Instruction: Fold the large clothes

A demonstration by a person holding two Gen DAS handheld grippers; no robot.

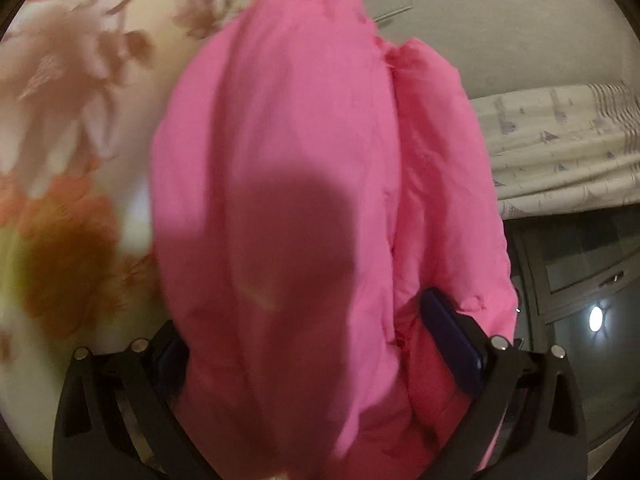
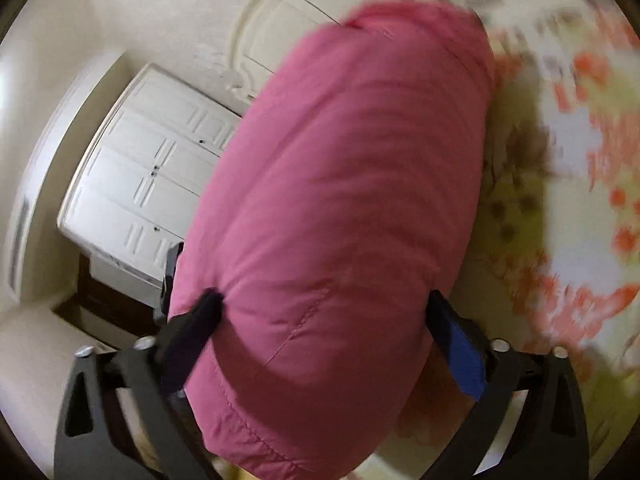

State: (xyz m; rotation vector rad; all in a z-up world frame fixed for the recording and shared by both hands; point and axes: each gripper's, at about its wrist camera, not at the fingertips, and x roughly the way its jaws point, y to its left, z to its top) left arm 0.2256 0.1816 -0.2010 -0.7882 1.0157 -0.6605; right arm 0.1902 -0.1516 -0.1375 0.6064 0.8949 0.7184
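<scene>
Both grippers lifting pink puffy jacket, fold unfinished.
Left gripper fingers clamped on pink jacket; right gripper fingers clamped on a thick bunch of it, held above floral bedspread. Looks mid-fold, laying flat remains. Curtain, white wardrobe nearby, nothing blocking.

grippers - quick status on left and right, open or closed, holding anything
Left gripper: closed on the pink padded garment, which bulges out between its fingers.
Right gripper: closed on the same pink padded garment, fingers pressing into both sides.
</scene>
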